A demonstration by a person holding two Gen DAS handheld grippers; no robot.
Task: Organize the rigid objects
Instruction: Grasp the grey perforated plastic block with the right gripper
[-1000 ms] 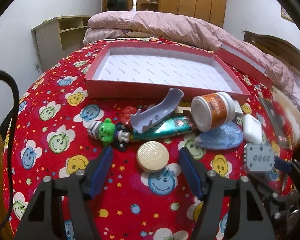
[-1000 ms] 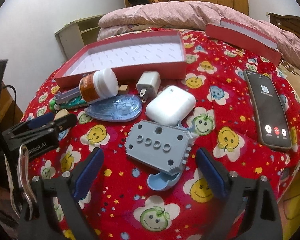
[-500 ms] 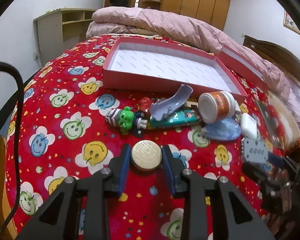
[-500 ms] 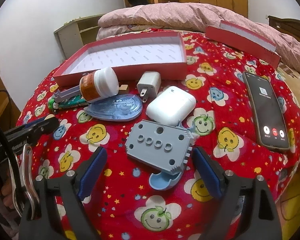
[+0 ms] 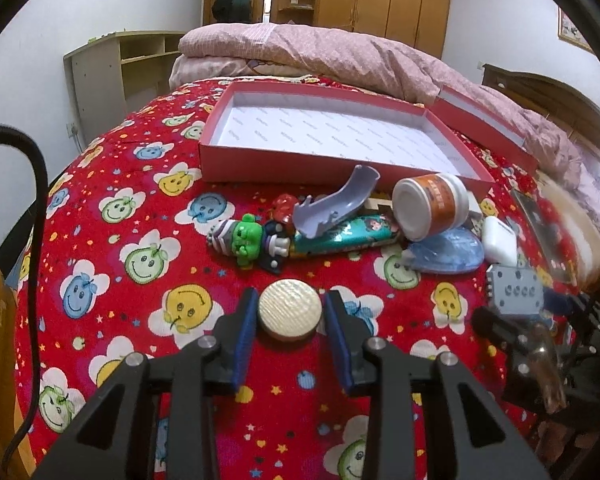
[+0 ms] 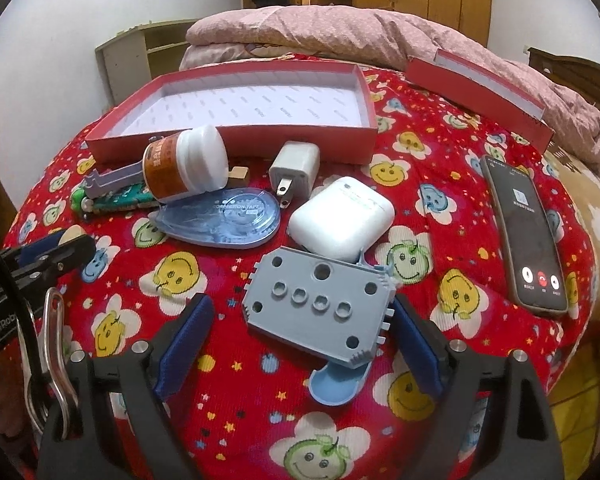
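A round, pale wooden disc (image 5: 290,312) lies on the red smiley bedspread. My left gripper (image 5: 290,316) is shut on it, a blue pad against each side. A grey studded plate (image 6: 320,304) rests partly on a white earbud case (image 6: 342,216) and a small blue cup (image 6: 336,384). My right gripper (image 6: 300,344) stands open astride the plate; the right pad is close to its edge, the left pad well clear. An open, empty red box (image 5: 300,160) sits behind the pile of objects.
In the pile are an orange jar (image 6: 180,168), a blue correction tape (image 6: 228,220), a white charger (image 6: 294,168), a teal tube (image 5: 344,236), a green toy (image 5: 246,236) and a purple plastic piece (image 5: 336,204). A phone (image 6: 524,236) lies to the right. The box lid (image 6: 476,92) leans on the pink quilt.
My left jaws have closed from wide apart onto the wooden disc. My right gripper has edged in around the grey plate, its jaws still wide.
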